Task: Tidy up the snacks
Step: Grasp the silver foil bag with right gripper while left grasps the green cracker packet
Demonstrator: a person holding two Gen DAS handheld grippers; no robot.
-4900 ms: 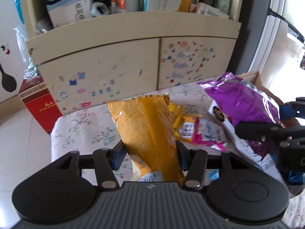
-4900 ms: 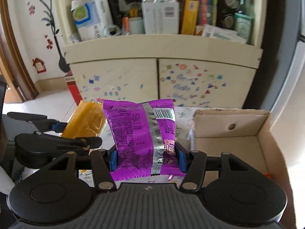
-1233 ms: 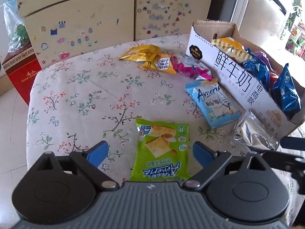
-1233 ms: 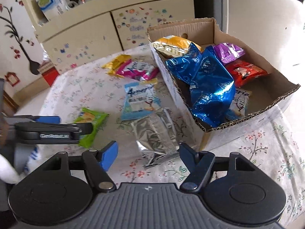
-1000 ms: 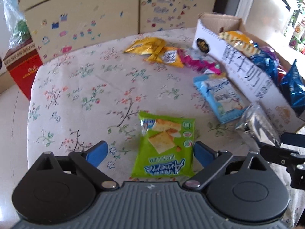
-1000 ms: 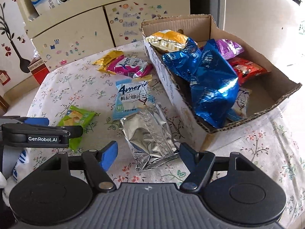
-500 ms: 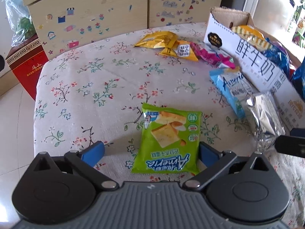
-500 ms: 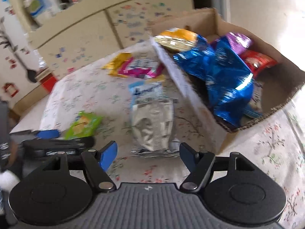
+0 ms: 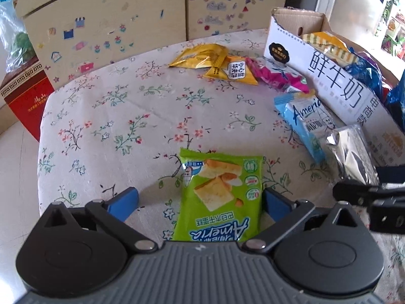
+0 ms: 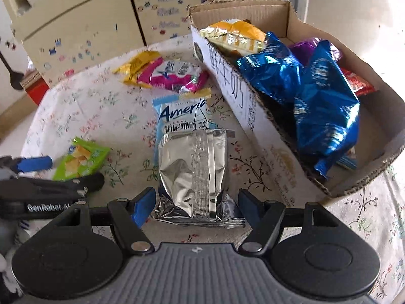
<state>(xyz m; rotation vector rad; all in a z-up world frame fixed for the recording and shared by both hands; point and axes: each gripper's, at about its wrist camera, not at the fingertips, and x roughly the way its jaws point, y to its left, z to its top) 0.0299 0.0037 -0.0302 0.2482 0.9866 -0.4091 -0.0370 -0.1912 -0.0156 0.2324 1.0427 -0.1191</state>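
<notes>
My left gripper (image 9: 200,202) is open, low over the flowered tablecloth (image 9: 114,131), its jaws either side of a green snack packet (image 9: 220,192) lying flat. My right gripper (image 10: 195,202) is open, its jaws either side of a silver foil packet (image 10: 192,169) lying flat. The green packet also shows in the right wrist view (image 10: 81,162), and the silver packet in the left wrist view (image 9: 351,149). A cardboard box (image 10: 367,172) at the right holds blue, yellow, purple and red bags.
A light blue packet (image 10: 182,116) lies just beyond the silver one. Pink (image 10: 174,76) and yellow (image 9: 200,55) packets lie at the table's far side. A stickered cabinet (image 9: 126,25) stands behind the table. A red box (image 9: 22,96) stands on the floor at left.
Both grippers, earlier shut on bags, are open and have come down closer to the table. The green packet sits between the left jaws and the silver packet between the right jaws.
</notes>
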